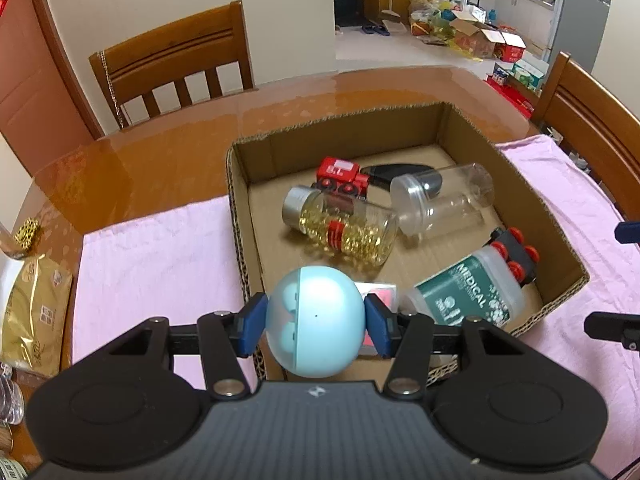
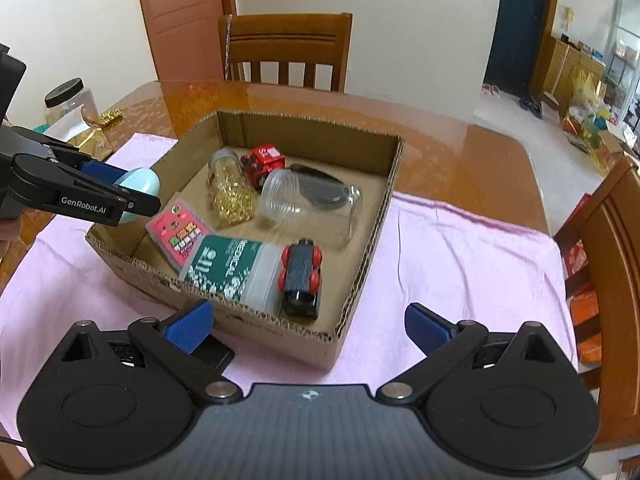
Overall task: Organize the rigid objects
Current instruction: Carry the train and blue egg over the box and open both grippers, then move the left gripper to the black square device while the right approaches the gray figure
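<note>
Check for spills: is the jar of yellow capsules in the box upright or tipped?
Tipped. The capsule jar lies on its side on the cardboard box floor, silver lid on.

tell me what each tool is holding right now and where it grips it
The left tool holds a light blue egg-shaped capsule, its pads pressing on two opposite sides at its widest part. The right tool is open and holds nothing.

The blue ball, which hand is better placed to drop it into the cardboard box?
Left. The left gripper already clamps the blue ball over the box's near edge; the right gripper is open and empty.
</note>
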`<state>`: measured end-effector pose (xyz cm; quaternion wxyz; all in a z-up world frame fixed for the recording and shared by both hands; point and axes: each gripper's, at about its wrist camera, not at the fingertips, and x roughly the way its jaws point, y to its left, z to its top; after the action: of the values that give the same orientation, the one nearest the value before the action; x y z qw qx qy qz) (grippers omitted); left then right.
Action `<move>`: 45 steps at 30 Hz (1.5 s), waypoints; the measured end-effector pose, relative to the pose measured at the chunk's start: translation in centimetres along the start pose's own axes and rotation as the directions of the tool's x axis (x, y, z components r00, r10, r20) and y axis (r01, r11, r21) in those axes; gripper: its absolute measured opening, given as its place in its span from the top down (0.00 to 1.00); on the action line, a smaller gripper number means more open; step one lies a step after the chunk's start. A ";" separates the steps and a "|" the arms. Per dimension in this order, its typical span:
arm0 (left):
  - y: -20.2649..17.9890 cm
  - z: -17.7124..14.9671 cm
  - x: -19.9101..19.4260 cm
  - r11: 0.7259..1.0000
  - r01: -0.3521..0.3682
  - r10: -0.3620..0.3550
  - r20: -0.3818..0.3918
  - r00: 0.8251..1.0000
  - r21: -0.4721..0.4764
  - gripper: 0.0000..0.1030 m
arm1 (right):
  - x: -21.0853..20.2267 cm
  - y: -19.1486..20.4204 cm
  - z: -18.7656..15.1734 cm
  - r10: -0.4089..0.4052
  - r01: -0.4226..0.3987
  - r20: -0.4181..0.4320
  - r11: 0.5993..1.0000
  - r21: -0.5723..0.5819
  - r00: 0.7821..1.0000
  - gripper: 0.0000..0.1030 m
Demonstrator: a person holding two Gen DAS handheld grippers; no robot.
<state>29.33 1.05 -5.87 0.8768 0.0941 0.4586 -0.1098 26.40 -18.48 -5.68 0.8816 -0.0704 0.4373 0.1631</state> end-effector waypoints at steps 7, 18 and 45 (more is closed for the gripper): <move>0.1 -0.9 0.7 0.999 0.002 -0.002 -0.003 1.000 -0.034 0.50 | 0.2 0.7 -0.7 0.010 -0.010 -0.020 1.000 0.013 1.000 0.00; -0.8 -1.3 -2.8 0.997 -0.042 0.048 0.099 0.994 -0.059 0.04 | 0.5 2.5 -1.8 0.031 -0.031 -0.056 0.999 0.008 0.998 0.00; -3.9 -9.3 -2.3 0.993 -0.006 0.008 0.015 1.000 -0.118 0.03 | 5.2 8.2 -8.4 -0.079 0.071 -0.156 0.996 -0.052 0.985 0.00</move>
<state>19.68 0.04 -9.47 0.8848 0.0428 0.4570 -0.0799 20.22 -11.84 -14.76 0.8477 -0.1200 0.4991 0.1337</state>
